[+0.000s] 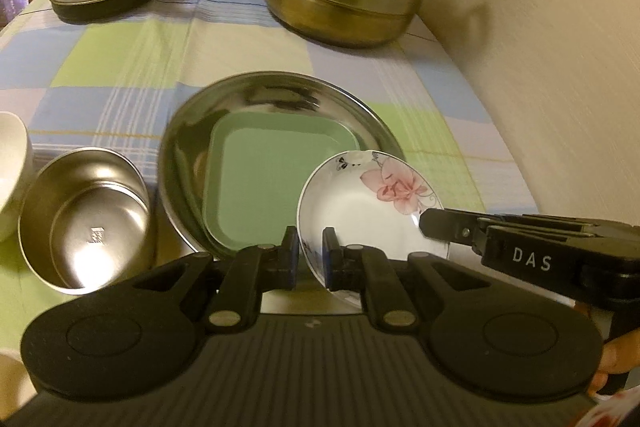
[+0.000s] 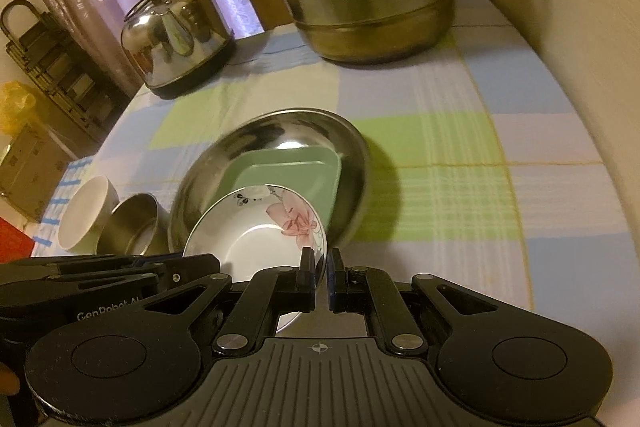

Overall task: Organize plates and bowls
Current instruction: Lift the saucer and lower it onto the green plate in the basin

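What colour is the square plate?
Light green square plate, clearest in the left wrist view.

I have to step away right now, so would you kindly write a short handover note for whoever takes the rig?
Left gripper: shut on the near-left rim of the floral plate.
Right gripper: shut on its right rim.
The plate is held over the green square plate, which lies in the steel basin.
Done: green plate nested.
Left: lower the floral plate, then sort the steel bowl and white bowl beside the basin.

Both hand-held grippers [image 1: 311, 251] [image 2: 321, 279] clamped, fingers converging.
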{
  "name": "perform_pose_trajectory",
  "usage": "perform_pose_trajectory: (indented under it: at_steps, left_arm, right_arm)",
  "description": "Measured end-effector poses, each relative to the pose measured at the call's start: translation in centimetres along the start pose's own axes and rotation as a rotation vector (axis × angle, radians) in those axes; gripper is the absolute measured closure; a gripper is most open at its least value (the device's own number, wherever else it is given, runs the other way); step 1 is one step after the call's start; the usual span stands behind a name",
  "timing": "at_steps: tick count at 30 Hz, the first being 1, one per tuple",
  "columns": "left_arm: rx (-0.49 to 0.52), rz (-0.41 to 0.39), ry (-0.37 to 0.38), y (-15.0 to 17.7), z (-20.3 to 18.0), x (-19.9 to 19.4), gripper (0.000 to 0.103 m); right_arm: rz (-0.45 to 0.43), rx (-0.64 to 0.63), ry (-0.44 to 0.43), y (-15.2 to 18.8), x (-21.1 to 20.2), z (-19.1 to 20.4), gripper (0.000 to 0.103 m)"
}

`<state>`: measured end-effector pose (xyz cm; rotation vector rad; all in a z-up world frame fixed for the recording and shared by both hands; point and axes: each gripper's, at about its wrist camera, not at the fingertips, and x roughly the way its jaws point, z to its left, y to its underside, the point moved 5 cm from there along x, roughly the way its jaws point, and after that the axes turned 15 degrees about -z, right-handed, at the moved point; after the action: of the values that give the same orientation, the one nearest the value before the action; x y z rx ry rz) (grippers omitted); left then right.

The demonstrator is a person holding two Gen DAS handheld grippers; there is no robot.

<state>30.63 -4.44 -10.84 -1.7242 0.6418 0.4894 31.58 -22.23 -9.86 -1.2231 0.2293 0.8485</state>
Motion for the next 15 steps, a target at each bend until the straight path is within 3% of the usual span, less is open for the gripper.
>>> perform_pose_trajectory:
  at_steps: [15]
  left_arm:
    - [-0.014, 0.031, -0.041, -1.9, 2.8, 4.5, 0.093]
  right_arm:
    - [0.03, -0.006, 0.005, -1.1, 6.0, 0.7, 0.097]
